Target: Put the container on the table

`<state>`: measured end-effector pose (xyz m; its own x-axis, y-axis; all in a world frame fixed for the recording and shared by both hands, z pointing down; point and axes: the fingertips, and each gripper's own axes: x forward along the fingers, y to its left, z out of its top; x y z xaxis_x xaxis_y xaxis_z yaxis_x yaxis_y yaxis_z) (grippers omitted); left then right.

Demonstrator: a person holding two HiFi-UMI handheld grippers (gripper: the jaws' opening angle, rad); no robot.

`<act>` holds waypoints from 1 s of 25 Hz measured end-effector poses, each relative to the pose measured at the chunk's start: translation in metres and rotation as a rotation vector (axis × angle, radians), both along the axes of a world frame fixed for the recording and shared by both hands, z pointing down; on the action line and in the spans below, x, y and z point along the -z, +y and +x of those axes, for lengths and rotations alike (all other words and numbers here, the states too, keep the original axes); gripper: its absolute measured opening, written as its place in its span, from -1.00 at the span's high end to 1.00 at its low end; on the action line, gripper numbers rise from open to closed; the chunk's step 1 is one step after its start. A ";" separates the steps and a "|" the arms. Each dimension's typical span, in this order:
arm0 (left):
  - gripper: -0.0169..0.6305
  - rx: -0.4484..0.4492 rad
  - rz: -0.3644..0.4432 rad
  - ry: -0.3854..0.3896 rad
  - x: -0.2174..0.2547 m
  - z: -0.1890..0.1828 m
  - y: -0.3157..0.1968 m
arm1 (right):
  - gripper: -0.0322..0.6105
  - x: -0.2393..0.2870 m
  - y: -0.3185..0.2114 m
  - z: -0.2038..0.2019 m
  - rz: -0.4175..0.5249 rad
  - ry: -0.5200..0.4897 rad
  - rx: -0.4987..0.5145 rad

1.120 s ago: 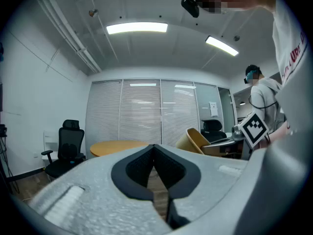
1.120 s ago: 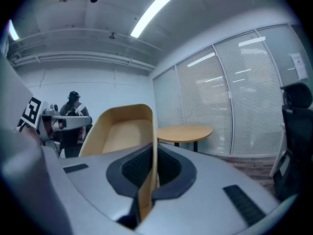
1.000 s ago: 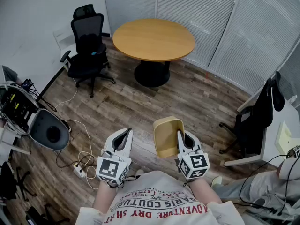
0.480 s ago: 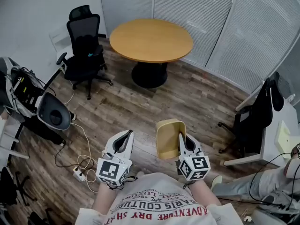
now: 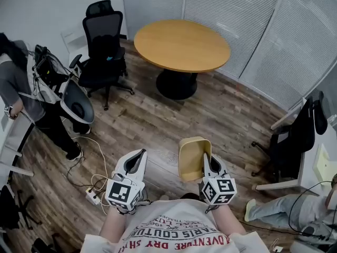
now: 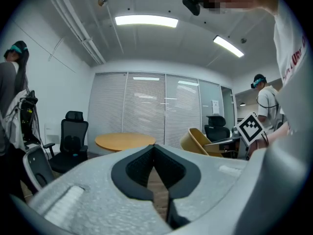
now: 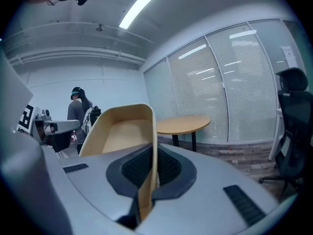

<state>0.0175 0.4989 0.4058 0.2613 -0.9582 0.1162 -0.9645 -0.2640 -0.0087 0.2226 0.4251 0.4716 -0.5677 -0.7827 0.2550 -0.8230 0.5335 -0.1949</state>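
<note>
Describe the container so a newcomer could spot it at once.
From the round wooden table, look toward the camera across the plank floor to the two grippers. The container is the tan open tub clamped by one wall in the right gripper; the left gripper is shut on nothing.

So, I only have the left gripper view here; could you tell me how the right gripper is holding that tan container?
Observer: The right gripper is shut on the container, pinching one thin side wall.
Operator: Thank you. Is anything on the floor near us?
Observer: Yes, the head view shows a white power strip with loose cables, left of the left gripper.
Operator: And the table?
Observer: The round table is ahead; the container hangs over wood floor, short of it.
</note>
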 end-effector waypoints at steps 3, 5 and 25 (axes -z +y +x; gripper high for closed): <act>0.95 0.023 -0.005 0.021 -0.004 -0.018 -0.003 | 0.87 -0.004 -0.005 -0.016 -0.012 0.017 0.020; 0.95 0.034 -0.008 0.029 -0.006 -0.024 -0.009 | 0.87 -0.005 -0.013 -0.025 -0.011 0.029 0.038; 0.95 0.213 -0.018 0.026 -0.004 0.005 -0.235 | 0.87 -0.008 -0.265 -0.019 0.000 0.034 0.200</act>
<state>0.0225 0.2634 0.4099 0.0566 -0.9899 0.1298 -0.9983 -0.0545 0.0199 0.2039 0.1598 0.4791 -0.7028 -0.6554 0.2766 -0.7069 0.6869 -0.1687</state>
